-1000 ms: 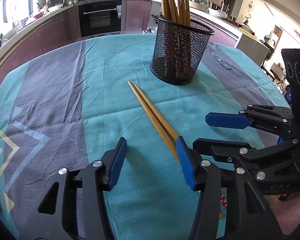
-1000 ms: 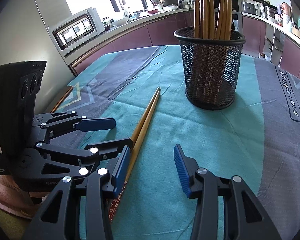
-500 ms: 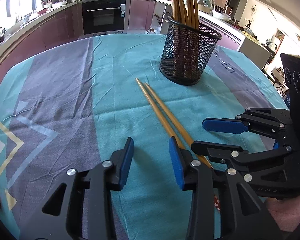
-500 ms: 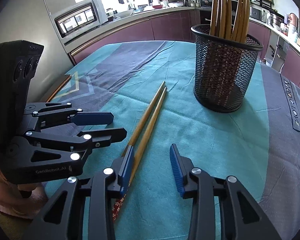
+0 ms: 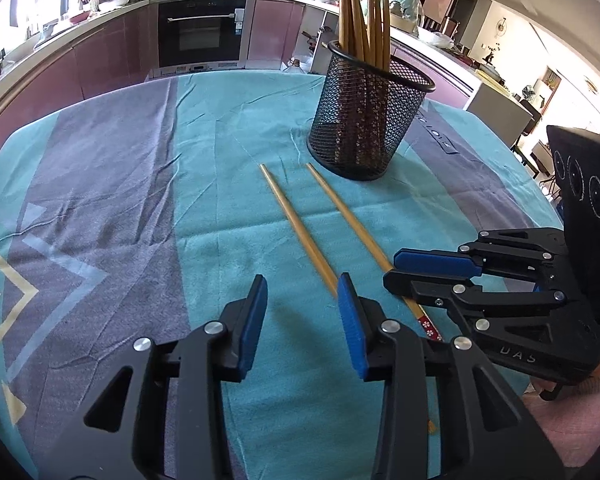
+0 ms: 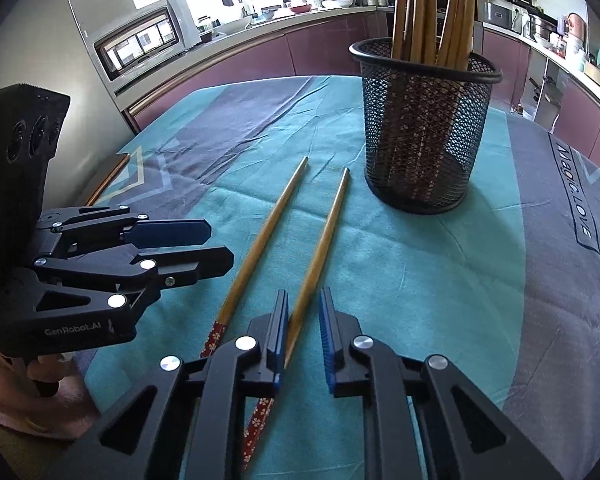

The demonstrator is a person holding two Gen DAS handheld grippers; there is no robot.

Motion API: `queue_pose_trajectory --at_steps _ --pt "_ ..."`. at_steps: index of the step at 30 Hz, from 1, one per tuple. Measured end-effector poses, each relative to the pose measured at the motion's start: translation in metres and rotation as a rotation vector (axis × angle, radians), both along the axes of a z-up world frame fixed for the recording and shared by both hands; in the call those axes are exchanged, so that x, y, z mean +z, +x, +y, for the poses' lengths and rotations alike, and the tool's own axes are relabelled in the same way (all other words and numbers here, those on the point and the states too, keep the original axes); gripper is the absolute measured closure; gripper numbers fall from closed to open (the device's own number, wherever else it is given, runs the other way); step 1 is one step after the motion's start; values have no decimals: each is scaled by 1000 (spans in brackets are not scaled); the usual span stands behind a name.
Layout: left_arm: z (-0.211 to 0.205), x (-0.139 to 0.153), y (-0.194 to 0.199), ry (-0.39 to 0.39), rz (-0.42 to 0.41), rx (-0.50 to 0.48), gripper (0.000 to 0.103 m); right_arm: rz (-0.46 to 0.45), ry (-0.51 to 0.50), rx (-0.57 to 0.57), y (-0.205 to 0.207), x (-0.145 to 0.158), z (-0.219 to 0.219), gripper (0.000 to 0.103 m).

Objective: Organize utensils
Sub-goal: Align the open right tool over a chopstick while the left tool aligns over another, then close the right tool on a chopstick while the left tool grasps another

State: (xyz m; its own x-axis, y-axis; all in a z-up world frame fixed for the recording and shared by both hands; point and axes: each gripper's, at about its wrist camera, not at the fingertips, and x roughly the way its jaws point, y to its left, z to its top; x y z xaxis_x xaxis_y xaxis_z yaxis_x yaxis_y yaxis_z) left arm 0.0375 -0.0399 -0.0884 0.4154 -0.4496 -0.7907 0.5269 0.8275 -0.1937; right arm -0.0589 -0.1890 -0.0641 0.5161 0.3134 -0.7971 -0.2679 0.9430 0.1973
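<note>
Right wrist, teal tablecloth [image 6: 420, 280], kitchen counters [image 6: 260, 36], right tongs [image 6: 302, 300] closing, spread round chopstick [image 6: 320, 248], left tongs [image 5: 301, 284] closing, spread, empty

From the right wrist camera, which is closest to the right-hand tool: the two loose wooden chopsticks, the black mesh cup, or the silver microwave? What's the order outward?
Nearest the right tool first:
1. The right wooden chopstick, between its blue pads.
2. The left wooden chopstick, just beside it on the teal tablecloth.
3. The black mesh cup, holding more chopsticks, ahead and right.
4. The silver microwave, far back left on the counter.
</note>
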Motion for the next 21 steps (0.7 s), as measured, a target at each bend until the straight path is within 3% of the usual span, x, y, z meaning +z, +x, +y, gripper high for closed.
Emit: queue_pose_trajectory --at_steps 12,21 --pt "-22 -9 14 9 30 -9 74 1 -15 -13 3 1 -6 88" --pt "-22 -11 28 14 54 18 90 -10 -48 -3 14 0 -1 88"
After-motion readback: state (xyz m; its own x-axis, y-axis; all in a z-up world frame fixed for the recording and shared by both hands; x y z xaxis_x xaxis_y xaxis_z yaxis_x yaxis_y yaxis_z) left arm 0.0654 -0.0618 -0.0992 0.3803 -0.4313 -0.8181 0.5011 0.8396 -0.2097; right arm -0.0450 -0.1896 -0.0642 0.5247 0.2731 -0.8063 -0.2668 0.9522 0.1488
